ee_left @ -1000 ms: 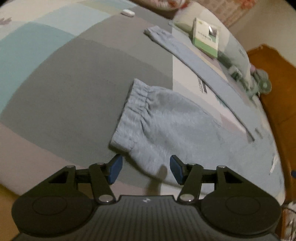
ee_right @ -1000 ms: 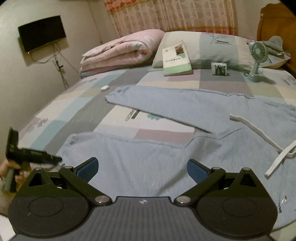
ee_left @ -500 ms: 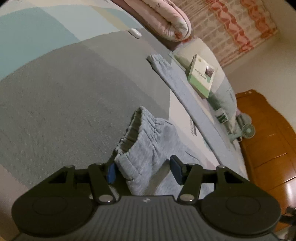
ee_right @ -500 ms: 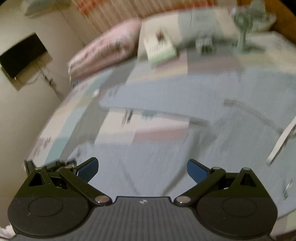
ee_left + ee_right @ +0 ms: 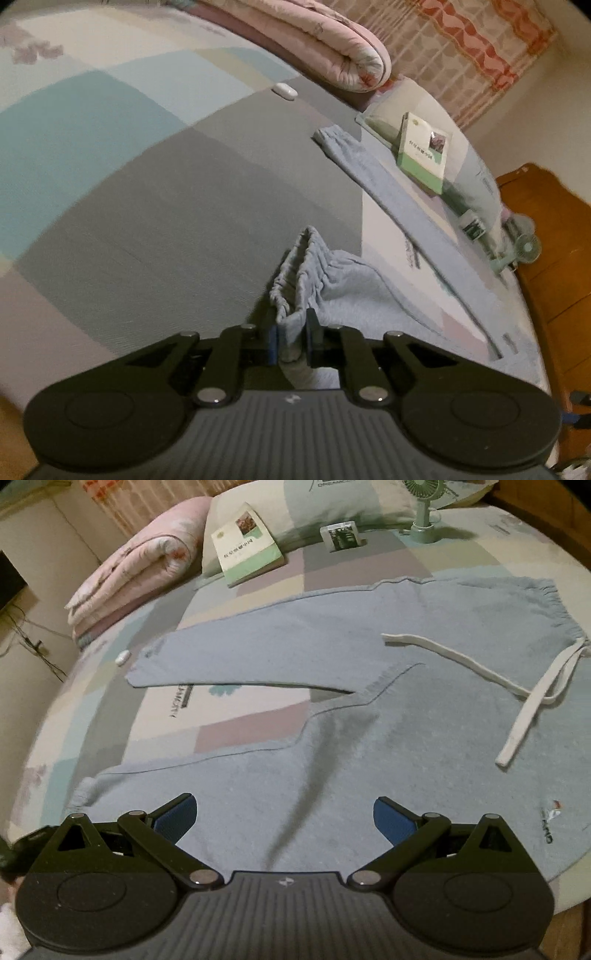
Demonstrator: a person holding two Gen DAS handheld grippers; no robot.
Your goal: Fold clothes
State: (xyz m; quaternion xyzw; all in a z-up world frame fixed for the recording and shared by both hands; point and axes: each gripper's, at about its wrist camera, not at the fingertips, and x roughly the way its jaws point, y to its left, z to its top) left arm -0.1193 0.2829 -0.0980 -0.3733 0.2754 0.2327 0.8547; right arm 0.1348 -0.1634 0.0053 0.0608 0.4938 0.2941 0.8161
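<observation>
Trouser cuff (image 5: 295, 291) now pinched, left hand-held gripper (image 5: 291, 341) closing

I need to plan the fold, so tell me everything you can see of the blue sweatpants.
The blue sweatpants look like soft fleece and lie flat on the bed, legs spread apart. They have elastic cuffs, a gathered waistband, a white drawstring lying loose across the fabric, and a small logo. The left claw is closing on the near cuff, bunching it upward.

Background: green book (image 5: 248, 545) leaning on pillow (image 5: 332, 502); pink quilt (image 5: 136, 568) folded at left; desk fan (image 5: 423, 502) on patchwork bed (image 5: 236, 734).
</observation>
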